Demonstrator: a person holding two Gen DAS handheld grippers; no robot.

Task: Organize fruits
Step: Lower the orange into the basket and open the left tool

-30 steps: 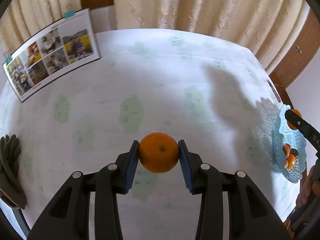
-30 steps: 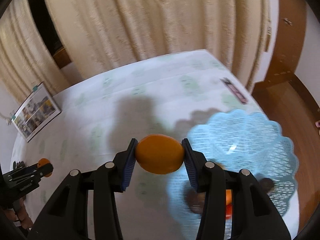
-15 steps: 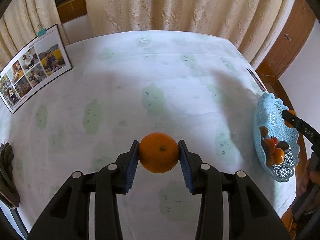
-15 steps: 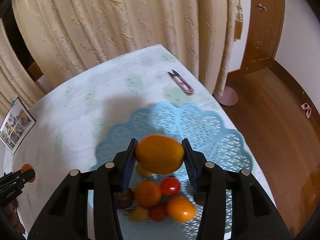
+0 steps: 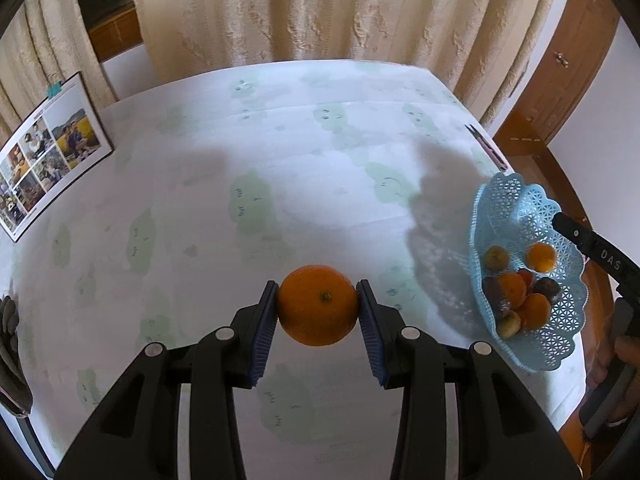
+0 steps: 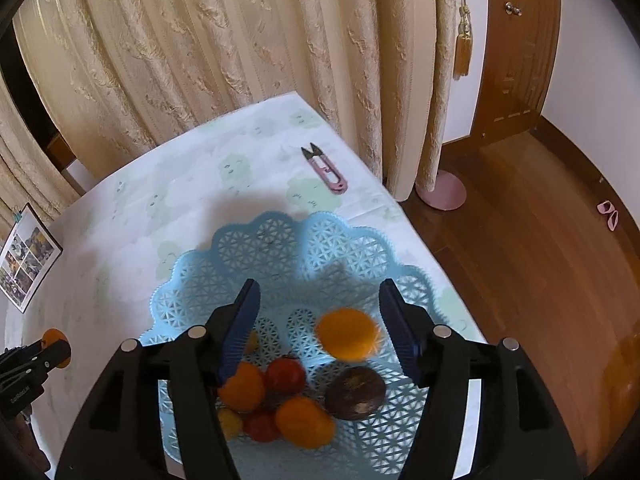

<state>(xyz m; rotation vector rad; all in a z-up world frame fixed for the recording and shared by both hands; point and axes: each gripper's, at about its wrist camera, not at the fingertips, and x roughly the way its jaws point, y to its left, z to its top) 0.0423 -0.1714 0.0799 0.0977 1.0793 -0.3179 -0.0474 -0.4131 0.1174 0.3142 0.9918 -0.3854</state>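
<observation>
Released orange (image 6: 347, 334) now lies below opened right tongs (image 6: 320, 330)

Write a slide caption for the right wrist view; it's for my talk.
Right tongs open over the blue basket, orange fruit released between the pads.

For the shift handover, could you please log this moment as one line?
left gripper: shut on orange | right gripper: jaws just opened, yellow-orange fruit released over blue basket
</observation>
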